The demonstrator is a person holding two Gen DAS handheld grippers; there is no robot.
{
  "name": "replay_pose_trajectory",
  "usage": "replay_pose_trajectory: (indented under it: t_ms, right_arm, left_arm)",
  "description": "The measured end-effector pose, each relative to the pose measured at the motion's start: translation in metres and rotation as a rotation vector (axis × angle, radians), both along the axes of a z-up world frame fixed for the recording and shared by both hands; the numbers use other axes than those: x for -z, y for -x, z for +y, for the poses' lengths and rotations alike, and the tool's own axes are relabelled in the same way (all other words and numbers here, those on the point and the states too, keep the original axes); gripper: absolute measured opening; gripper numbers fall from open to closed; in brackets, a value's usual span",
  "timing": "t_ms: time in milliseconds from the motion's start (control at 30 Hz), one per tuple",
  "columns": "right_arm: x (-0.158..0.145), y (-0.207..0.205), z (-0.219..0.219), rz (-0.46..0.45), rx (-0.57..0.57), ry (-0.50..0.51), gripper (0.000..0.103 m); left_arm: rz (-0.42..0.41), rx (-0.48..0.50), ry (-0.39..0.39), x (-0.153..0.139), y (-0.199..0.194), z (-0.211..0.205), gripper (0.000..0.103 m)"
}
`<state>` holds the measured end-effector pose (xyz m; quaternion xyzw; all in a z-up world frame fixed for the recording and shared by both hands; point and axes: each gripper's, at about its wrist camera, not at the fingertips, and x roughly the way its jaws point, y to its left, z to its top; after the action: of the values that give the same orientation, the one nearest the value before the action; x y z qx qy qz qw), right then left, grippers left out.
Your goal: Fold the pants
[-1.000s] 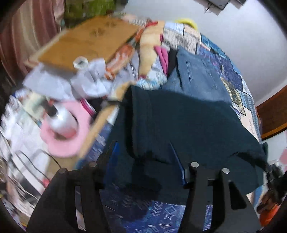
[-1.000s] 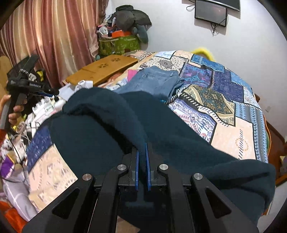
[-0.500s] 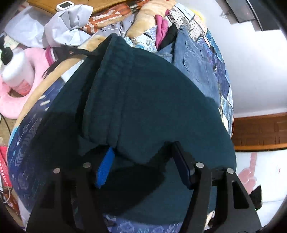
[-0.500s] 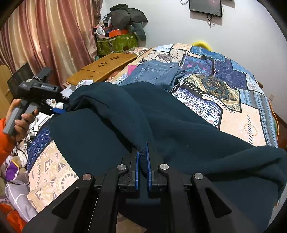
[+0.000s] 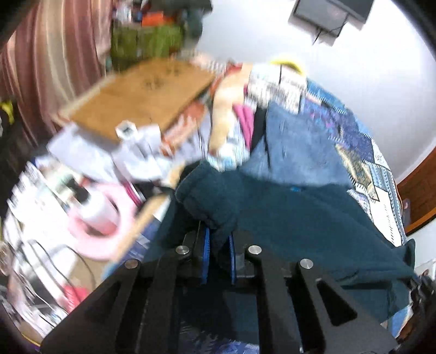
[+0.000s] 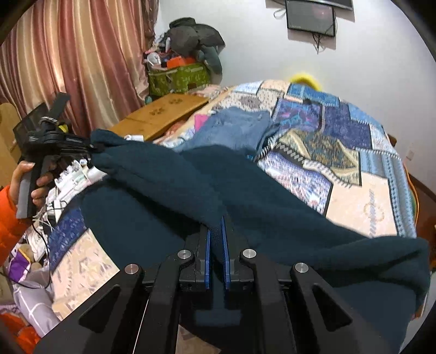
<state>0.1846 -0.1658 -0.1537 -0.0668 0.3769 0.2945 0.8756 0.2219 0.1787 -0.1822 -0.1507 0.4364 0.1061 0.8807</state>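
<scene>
One dark teal pants (image 6: 272,207), one pair of blue jeans (image 6: 231,128), two claws, one wooden board (image 6: 163,111), one wall screen (image 6: 310,16)

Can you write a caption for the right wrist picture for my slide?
Right tool and left tool both pinch the dark teal pants, lifting them over the patchwork quilt.

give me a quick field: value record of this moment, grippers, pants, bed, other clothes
left gripper: shut on a bunched edge of the dark teal pants
right gripper: shut on another part of the dark teal pants
pants state: lifted at both grips, sagging between them, the rest draped on the bed
bed: patchwork quilt
other clothes: blue jeans lying beyond the pants
image quality: left wrist view blurred
</scene>
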Motion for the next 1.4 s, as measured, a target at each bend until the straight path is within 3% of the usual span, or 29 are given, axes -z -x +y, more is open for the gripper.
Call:
replay_pose_trajectory:
  t_ms: [100, 200, 500, 667, 867, 967, 1067, 1133, 1200, 1400]
  right_arm:
    - [-0.006, 0.008, 0.005, -0.011, -0.013, -0.019, 0.007]
    - [-0.005, 0.015, 0.012, -0.008, -0.034, -0.021, 0.007]
    - [0.023, 0.030, 0.028, 0.046, -0.067, 0.034, 0.008]
    - [0.026, 0.033, 0.026, 0.067, -0.042, 0.005, 0.009]
    - [0.025, 0.037, 0.027, 0.083, -0.026, -0.010, 0.015]
    - [0.022, 0.038, 0.020, 0.109, -0.024, -0.038, 0.018]
    - [0.015, 0.039, 0.004, 0.153, -0.008, -0.102, 0.032]
    - [0.011, 0.039, -0.008, 0.155, 0.021, -0.124, 0.042]
    - [0.005, 0.038, -0.026, 0.144, 0.074, -0.135, 0.046]
    - [-0.009, 0.029, -0.105, 0.107, 0.297, -0.152, 0.061]
  left_arm:
    - [-0.043, 0.001, -0.050, -0.020, 0.017, 0.004, 0.011]
    - [-0.045, -0.008, -0.083, -0.023, 0.030, 0.008, 0.011]
    - [0.083, -0.065, -0.059, 0.039, 0.046, 0.021, 0.012]
    - [0.151, -0.061, -0.025, 0.072, 0.049, 0.018, 0.012]
    - [0.184, -0.041, -0.037, 0.080, 0.050, 0.014, 0.019]
    - [0.198, -0.050, -0.015, 0.075, 0.054, 0.018, 0.029]
    - [0.191, -0.067, -0.007, 0.065, 0.060, 0.022, 0.041]
    - [0.182, -0.071, -0.017, 0.055, 0.062, 0.020, 0.057]
    - [0.161, -0.081, -0.035, 0.043, 0.064, 0.017, 0.074]
    - [0.091, -0.047, -0.105, 0.007, 0.048, -0.007, 0.082]
